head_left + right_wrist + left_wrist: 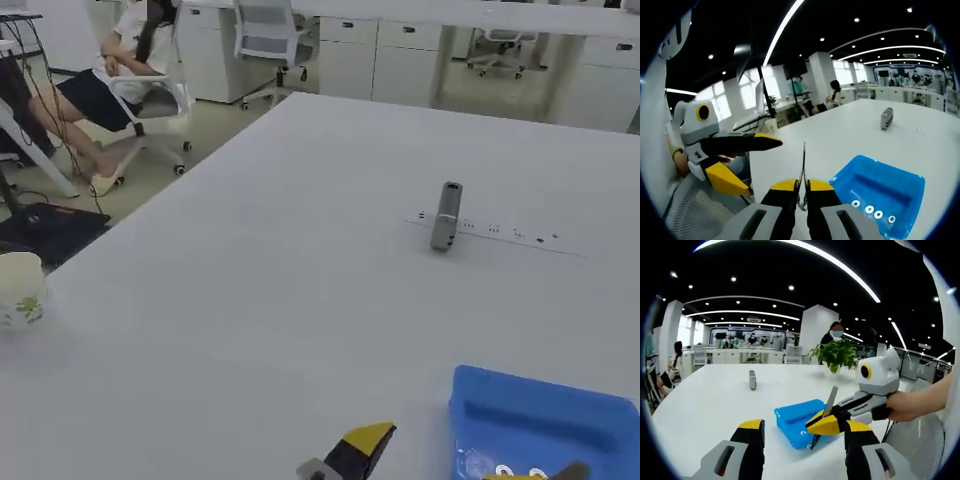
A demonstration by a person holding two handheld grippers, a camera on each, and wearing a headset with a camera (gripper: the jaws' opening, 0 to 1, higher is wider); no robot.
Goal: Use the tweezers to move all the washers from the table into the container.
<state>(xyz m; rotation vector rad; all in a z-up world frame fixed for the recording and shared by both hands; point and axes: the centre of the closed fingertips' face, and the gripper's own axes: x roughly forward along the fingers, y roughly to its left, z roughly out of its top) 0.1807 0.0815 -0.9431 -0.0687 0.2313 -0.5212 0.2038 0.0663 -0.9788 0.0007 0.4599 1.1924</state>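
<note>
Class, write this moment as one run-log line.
left gripper: open, empty | right gripper: shut on tweezers | washers: four in blue container

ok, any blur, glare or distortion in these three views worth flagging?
Head view: even, soft light, no harsh shadows on the table; the far specks on it are too small to resolve. Left gripper view: heavy fisheye, ceiling light strips bend into arcs; blue container is sharp. Right gripper view: same bending; washers in the container read crisply.

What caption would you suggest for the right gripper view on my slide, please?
Right gripper shut on tweezers near the blue container holding four washers, with the left gripper open alongside.
</note>
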